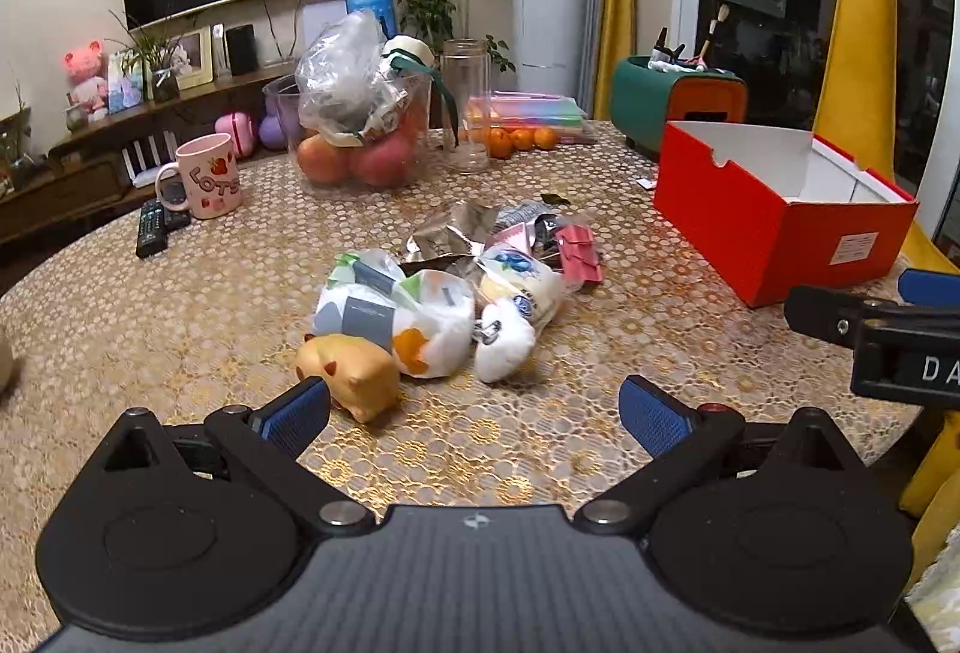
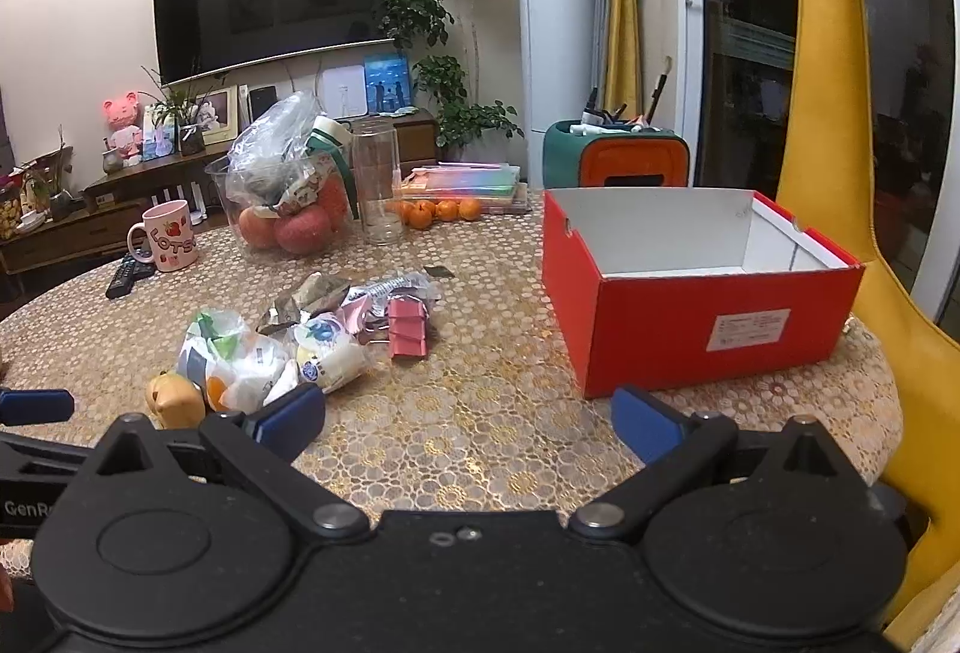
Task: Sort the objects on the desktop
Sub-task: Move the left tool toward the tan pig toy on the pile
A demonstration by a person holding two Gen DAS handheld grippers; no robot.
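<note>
A pile of small items lies mid-table: a tan squishy pig toy (image 1: 351, 372) (image 2: 175, 401), white plastic-wrapped packets (image 1: 408, 314) (image 2: 240, 368), a white plush keychain (image 1: 504, 341), a packet with a blue lid (image 1: 519, 281) (image 2: 327, 347), silver foil wrappers (image 1: 453, 233) (image 2: 306, 296) and pink binder clips (image 1: 579, 251) (image 2: 408, 329). An open, empty red box (image 1: 780, 227) (image 2: 690, 329) stands at the right. My left gripper (image 1: 474, 413) is open, just short of the pig. My right gripper (image 2: 468, 422) is open over bare tablecloth, in front of the box.
A pink mug (image 1: 207, 176) (image 2: 171, 236), remotes (image 1: 156, 224), a fruit bowl with a plastic bag (image 1: 360, 137) (image 2: 288, 209), a glass jar (image 1: 465, 107) (image 2: 378, 185), tangerines (image 1: 519, 140) and coloured folders (image 2: 462, 182) stand at the back. A yellow chair (image 2: 840, 173) flanks the right edge.
</note>
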